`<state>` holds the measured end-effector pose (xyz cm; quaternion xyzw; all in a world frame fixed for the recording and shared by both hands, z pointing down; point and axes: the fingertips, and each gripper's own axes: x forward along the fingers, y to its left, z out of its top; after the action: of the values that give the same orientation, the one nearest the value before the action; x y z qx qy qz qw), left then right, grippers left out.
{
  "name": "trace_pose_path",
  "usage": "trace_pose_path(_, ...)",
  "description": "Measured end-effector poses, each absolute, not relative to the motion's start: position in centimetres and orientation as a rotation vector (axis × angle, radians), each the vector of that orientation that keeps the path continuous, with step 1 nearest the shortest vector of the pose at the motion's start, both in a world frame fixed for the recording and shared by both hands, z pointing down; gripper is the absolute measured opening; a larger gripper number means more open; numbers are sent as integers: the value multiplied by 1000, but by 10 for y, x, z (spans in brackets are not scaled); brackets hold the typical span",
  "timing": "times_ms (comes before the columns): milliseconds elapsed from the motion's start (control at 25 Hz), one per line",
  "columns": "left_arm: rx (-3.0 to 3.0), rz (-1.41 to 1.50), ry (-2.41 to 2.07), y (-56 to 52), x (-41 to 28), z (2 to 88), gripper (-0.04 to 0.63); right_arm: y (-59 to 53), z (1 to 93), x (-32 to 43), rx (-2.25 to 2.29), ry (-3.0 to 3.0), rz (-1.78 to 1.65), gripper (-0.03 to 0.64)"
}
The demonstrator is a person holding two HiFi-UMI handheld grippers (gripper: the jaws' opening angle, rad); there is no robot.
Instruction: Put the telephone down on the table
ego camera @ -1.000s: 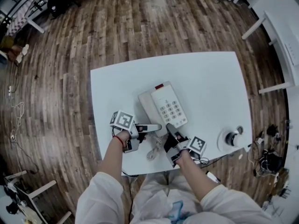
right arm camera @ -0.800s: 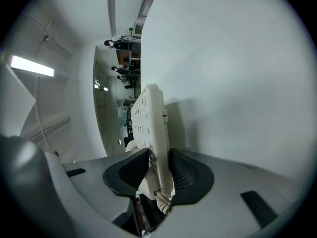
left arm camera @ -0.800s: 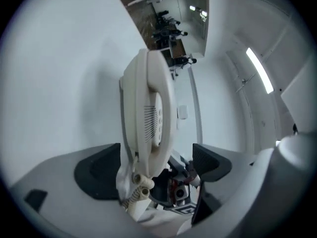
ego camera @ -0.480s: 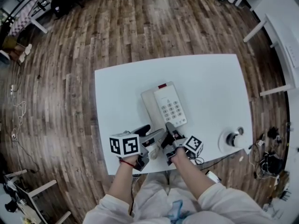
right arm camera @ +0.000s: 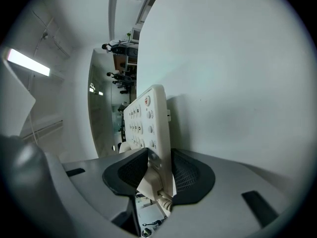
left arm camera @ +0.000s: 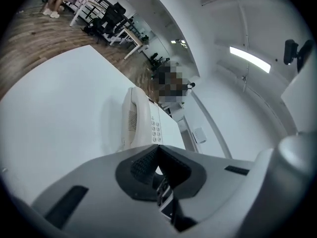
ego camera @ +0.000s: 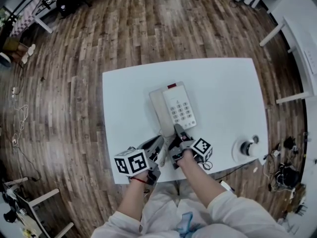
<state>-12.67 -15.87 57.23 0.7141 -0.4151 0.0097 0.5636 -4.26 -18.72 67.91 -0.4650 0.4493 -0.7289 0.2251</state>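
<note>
At the near edge of the white counter (ego camera: 225, 90) the left hand-held gripper (ego camera: 158, 143) has its jaws pressed together on nothing, just beside the telephone's (ego camera: 174, 108) near corner. To its right, the right hand-held gripper (ego camera: 177, 129) pinches the telephone's near edge, and its jaws have just been easing wider. The telephone lies mid-counter, handset (ego camera: 157, 110) on its left. A small round object (ego camera: 246, 148) sits well apart to the right. Beyond lies the wood floor (ego camera: 124, 29).
</note>
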Motion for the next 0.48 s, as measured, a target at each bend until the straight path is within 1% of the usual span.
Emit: trace_pose_path(480, 1664, -10, -967, -156, -120, 564, 2, -211, 680, -62, -1335, 1192, -1972, 166)
